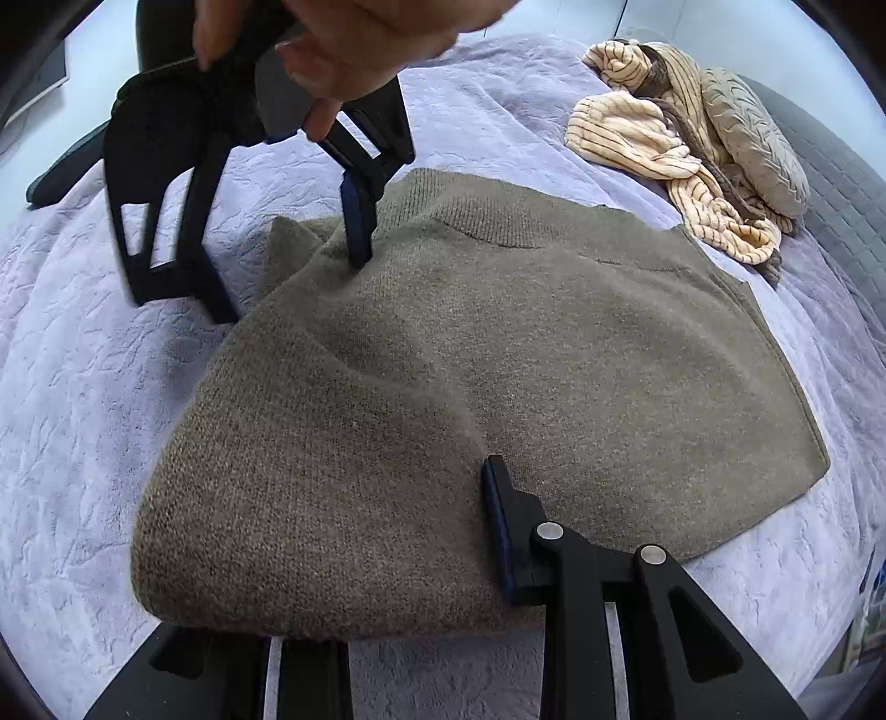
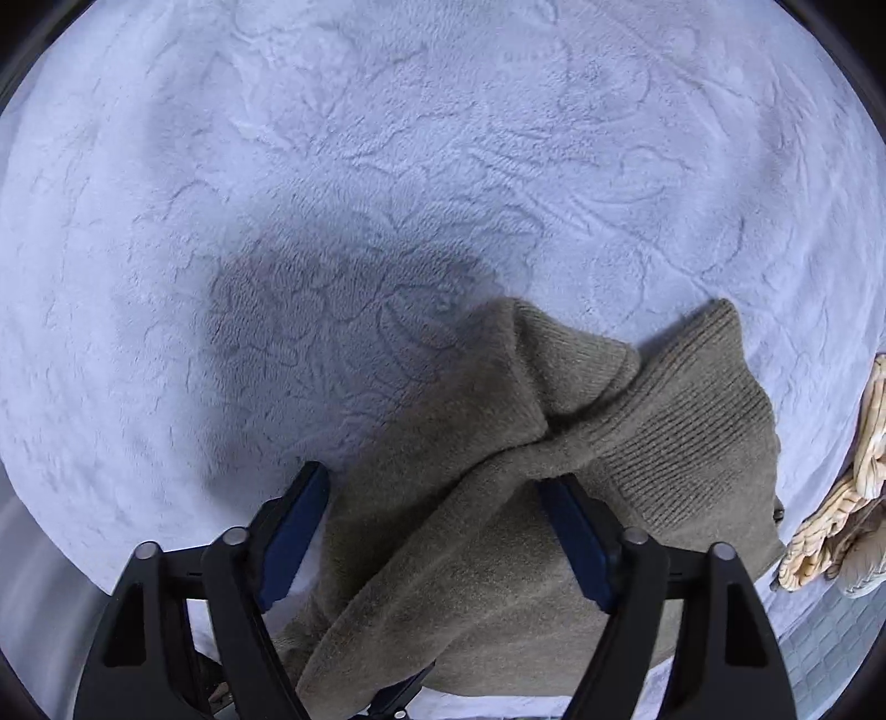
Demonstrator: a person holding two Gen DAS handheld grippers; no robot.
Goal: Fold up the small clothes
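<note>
From my left wrist camera I see the olive knit sweater (image 1: 498, 354) spread across the middle of the frame on the lavender embossed bedspread (image 1: 83, 387), its near fold bulging up at lower left. My left hand-held gripper (image 1: 332, 581) sits at the bottom edge: the right finger with its blue pad lies against the cloth at lower centre, the left finger is under or behind the fold, so I cannot tell whether it pinches the knit. In the upper left my right hand-held gripper (image 1: 354, 238) comes down, a bare hand (image 1: 354, 44) wrapped round it, one blue-padded finger pressing into the sweater near its collar edge. From the right wrist camera that hand-held gripper (image 2: 437, 526) stands spread wide, the sweater's (image 2: 498, 526) bunched ribbed fabric lying between the two fingers, touching the right pad and just beside the left. A cream striped garment (image 1: 664, 144) and a beige textured cushion (image 1: 758, 144) lie together in the upper right, well apart from the sweater. I can read no labels or writing anywhere.
</note>
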